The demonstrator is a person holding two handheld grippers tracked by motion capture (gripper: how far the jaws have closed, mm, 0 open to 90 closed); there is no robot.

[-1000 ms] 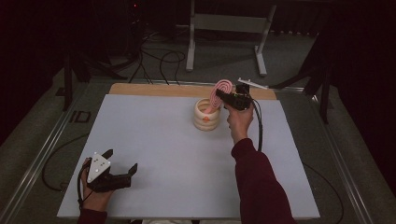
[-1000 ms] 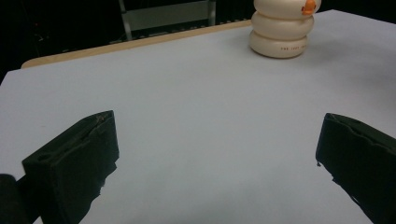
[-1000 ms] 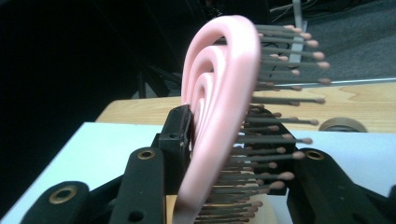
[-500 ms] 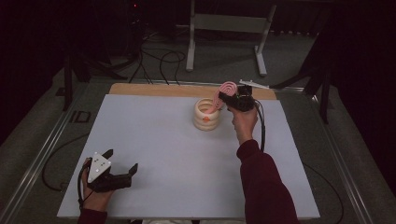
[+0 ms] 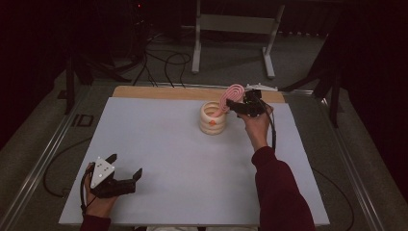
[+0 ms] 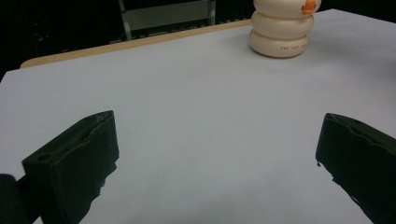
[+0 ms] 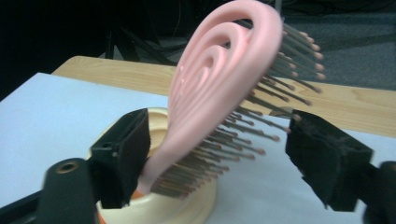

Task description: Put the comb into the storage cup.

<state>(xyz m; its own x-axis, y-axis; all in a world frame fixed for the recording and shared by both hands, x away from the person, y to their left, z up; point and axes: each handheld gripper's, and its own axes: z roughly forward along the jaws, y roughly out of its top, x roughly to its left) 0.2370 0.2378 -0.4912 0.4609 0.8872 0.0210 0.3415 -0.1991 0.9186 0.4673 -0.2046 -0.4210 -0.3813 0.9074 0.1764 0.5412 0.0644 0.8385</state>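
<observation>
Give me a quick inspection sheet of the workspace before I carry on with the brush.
Surface: white table, wooden strip along its far edge.
Job's things: pink brush stands handle-down in the cream holder, leaning.
Clutter: nothing seen.
Grippers: right gripper open, its jaws either side of the brush, one jaw close against the handle; left gripper open, resting at the near left of the table.
Cables: one trails from each gripper; more on the floor beyond the table.
Surroundings: dark room, a metal stand behind the table.
</observation>
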